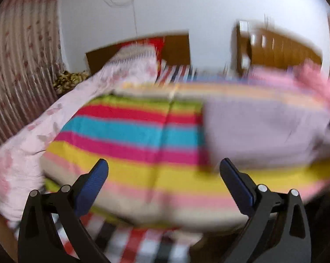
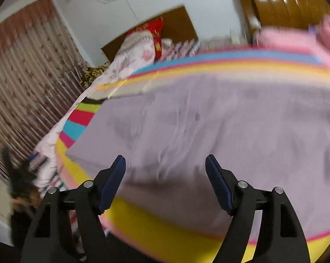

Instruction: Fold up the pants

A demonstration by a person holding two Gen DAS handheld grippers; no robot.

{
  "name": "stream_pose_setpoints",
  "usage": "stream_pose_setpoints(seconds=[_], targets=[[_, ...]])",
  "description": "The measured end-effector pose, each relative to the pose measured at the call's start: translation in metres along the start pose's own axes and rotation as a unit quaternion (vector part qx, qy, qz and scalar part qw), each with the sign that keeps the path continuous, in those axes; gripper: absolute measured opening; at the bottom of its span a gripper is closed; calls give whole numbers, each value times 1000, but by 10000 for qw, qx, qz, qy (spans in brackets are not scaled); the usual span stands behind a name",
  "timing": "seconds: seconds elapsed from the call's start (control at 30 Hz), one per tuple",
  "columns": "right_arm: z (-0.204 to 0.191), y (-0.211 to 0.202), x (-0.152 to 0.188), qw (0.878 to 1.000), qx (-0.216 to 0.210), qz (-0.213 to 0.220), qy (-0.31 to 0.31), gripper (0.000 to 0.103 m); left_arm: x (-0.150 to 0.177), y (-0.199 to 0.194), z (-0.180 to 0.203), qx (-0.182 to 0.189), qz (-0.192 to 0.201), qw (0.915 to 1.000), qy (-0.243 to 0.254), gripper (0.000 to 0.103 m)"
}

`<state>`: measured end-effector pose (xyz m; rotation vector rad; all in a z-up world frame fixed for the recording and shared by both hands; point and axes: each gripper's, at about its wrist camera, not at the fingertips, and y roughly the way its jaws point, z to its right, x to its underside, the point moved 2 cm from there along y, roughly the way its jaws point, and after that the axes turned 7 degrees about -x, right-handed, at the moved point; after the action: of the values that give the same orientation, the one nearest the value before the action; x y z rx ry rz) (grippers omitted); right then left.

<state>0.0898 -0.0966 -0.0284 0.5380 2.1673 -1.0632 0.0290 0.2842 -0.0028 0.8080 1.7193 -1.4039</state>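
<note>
While both grippers (image 1: 163,175) (image 2: 165,171) gape empty, lilac pants (image 2: 208,131) lie on a striped bedspread (image 1: 125,131) by curtains (image 1: 18,54).

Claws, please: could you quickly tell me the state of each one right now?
Left claw: open, holding nothing, above the striped bedspread.
Right claw: open, holding nothing, over the lilac pants.
</note>
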Motion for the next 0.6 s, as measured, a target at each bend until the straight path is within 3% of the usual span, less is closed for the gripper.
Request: stream_pose_setpoints(seconds=[0.1, 0.23, 0.33, 0.4, 0.5, 0.57, 0.6], targets=[[-21, 22, -17, 9994, -156, -32, -319, 64, -35, 5, 33, 801, 210, 9964, -200, 102], [-39, 55, -12, 9969, -169, -456, -616, 57, -49, 60, 104, 1330, -365, 9901, 268, 102], [-29, 68, 12, 9939, -144, -920, -588, 56, -26, 113, 129, 1178, -1308, 9833, 455, 102], [-21, 57, 23, 9938, -336, -805, -685, 55, -8, 130, 126, 1109, -1590, 9803, 386, 101], [-17, 48, 22, 9922, -409, -989, -643, 56, -3, 124, 125, 1084, -1452, 9814, 640, 101], [-16, 43, 11, 9912, -470, -1079, -600, 56, -17, 120, 121, 1055, -1575, 9807, 490, 101], [-17, 40, -5, 9928, -431, -886, -682, 57, -28, 115, 120, 1149, -1488, 9815, 350, 101]])
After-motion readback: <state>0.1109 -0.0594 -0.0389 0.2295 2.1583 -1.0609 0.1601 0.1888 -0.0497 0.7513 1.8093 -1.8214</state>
